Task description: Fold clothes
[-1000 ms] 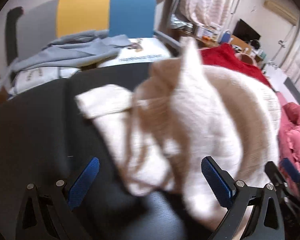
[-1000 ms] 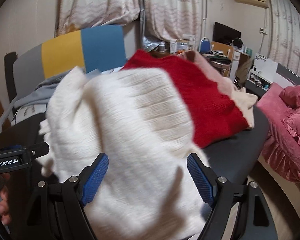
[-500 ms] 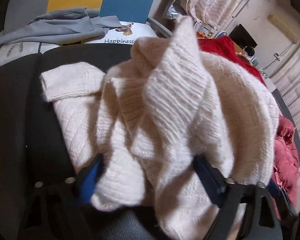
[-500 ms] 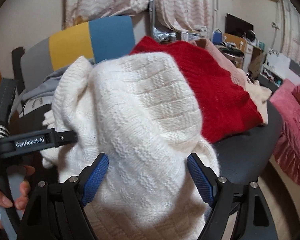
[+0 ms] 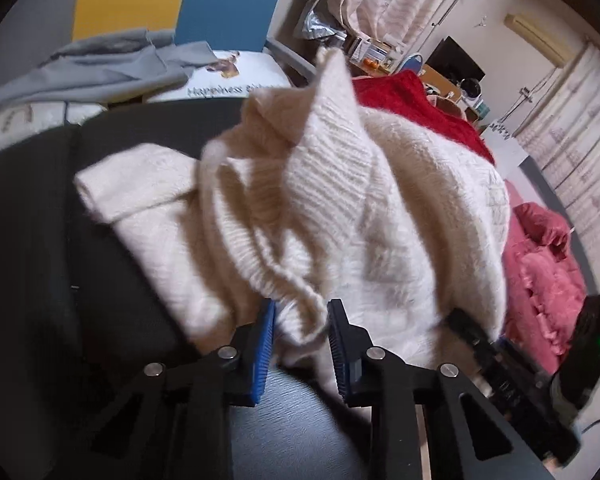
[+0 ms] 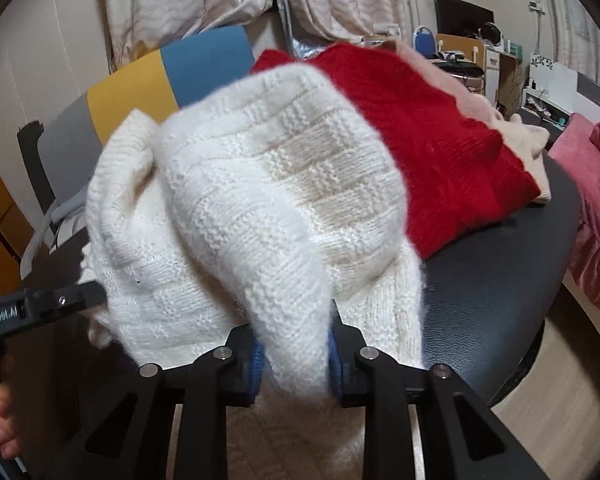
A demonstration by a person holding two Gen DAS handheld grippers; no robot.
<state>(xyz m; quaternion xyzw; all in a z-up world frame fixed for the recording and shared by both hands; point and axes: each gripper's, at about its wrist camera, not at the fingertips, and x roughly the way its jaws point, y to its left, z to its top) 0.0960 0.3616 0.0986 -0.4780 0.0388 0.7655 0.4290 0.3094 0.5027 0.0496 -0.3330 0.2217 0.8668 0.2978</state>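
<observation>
Cream knit sweater (image 5: 340, 208) bunched on black table (image 5: 32, 240); left gripper (image 5: 300, 328) and right gripper (image 6: 296, 344) each pinch a fold. Red sweater (image 6: 440, 152) lies behind it, far right.

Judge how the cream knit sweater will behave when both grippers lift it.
The cream knit sweater will likely hang floppy: it already droops in folds around the jaws. Thick, fuzzy knit probably grips the ribbed pads rather than slipping. Loose parts, like the sleeve on the black table, may drag.

Dim indoor light, motion blur, fisheye-warped edges
</observation>
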